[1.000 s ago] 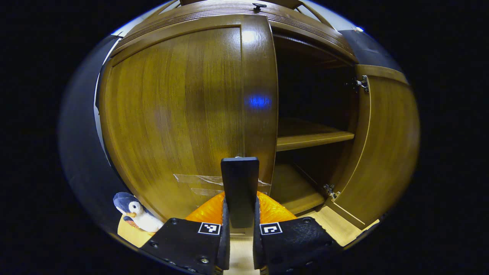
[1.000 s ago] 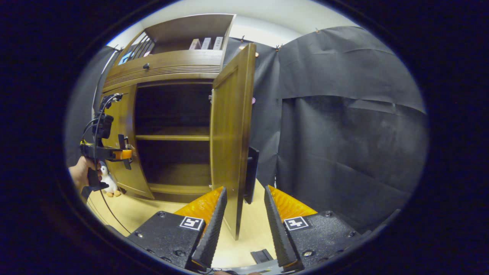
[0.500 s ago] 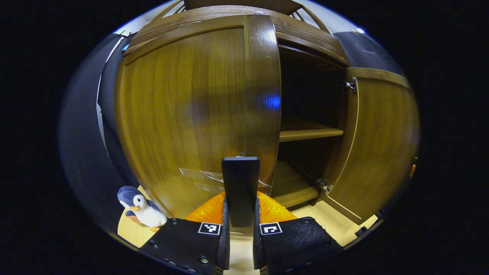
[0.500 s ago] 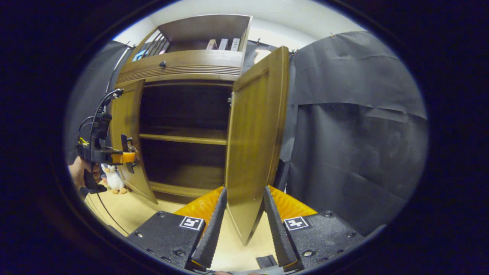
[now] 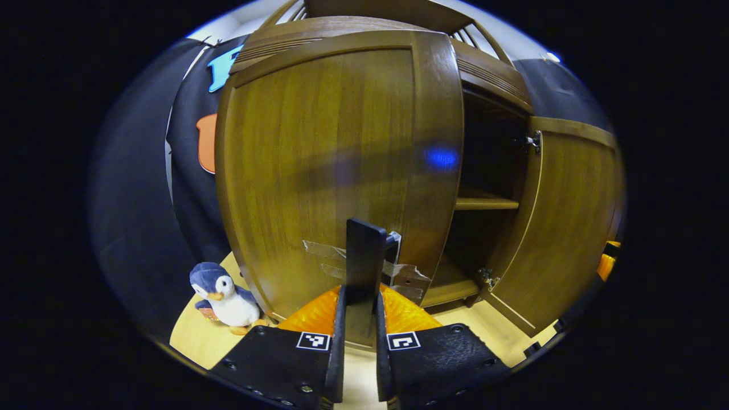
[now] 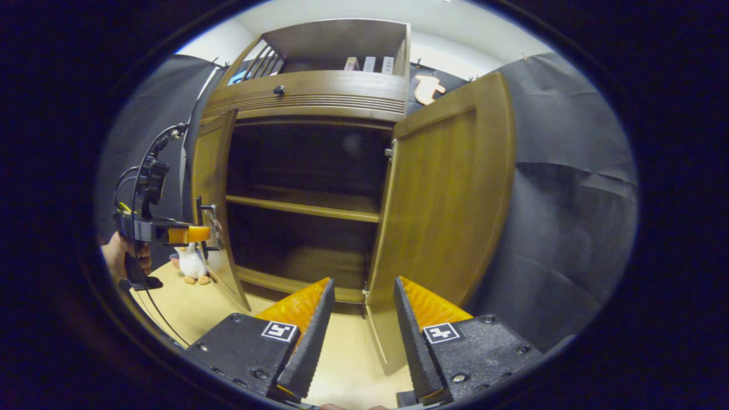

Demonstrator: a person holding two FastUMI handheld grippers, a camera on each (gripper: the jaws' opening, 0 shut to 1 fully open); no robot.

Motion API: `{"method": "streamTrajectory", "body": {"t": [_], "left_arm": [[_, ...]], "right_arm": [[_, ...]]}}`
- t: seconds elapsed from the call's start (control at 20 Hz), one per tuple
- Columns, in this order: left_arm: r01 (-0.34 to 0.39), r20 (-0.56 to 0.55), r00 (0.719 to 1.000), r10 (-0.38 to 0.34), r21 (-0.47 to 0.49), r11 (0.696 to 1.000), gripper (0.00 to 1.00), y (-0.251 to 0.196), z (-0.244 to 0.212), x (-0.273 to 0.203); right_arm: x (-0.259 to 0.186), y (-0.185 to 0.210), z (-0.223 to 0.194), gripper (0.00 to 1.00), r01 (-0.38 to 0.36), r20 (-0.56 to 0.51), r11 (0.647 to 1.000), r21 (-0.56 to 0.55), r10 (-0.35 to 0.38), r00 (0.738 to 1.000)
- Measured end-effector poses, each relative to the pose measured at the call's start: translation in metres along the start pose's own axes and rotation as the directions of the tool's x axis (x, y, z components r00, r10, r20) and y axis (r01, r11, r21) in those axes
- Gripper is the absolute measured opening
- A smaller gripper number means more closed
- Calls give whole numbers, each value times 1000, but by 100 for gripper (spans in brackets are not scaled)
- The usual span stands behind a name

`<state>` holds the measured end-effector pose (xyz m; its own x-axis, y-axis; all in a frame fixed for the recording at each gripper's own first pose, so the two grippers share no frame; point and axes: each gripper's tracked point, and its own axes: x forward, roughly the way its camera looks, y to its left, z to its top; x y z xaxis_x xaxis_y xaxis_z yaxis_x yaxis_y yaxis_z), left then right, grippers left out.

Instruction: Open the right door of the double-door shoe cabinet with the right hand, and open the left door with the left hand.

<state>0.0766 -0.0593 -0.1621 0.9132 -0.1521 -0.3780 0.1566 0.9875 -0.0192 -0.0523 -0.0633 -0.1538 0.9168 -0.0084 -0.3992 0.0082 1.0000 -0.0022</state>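
The left door (image 5: 336, 165) has been swung further out over the last second, its handle (image 5: 364, 256) clamped by the left gripper (image 5: 359, 319). The right door (image 6: 444, 216) stands wide and released; the right gripper (image 6: 356, 319) is held open, empty. Both doors are judged nearly open.
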Motion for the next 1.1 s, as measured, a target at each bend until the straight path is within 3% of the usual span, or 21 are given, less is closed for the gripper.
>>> {"method": "streamTrajectory", "body": {"t": [1.1], "left_arm": [[-221, 5, 975, 222, -53, 974, 22, 86, -25, -86]], "right_arm": [[29, 89, 14, 67, -236, 7, 968, -80, 237, 971]]}}
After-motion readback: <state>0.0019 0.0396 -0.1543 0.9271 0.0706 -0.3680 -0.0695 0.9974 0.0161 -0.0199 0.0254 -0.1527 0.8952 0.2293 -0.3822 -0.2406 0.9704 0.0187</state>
